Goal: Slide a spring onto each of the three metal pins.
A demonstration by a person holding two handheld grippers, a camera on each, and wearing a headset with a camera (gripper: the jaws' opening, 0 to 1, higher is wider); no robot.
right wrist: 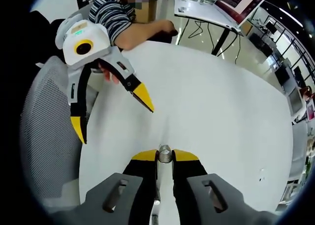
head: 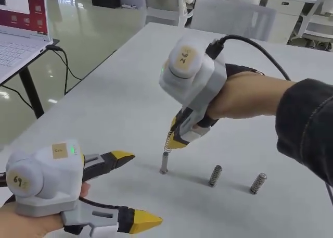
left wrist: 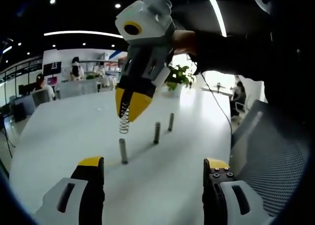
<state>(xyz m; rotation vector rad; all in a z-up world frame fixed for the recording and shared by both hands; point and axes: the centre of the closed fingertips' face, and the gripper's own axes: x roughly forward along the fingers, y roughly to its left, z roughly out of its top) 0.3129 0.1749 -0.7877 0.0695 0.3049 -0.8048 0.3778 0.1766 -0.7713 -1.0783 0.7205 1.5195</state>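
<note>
the right gripper (head: pixel 175 139) is clamped on the last spring (head: pixel 167 140), just above the bare pin (head: pixel 164 163) at the left end of the row, and the left gripper (head: pixel 139 188) sits open and empty at the near left. the spring looks a bit tilted, so i'd worry it catches on the pin top and buckles or pops free. the jaws hide the spring's upper end, and i can't tell if its bottom coil is actually centred over the pin.
</note>
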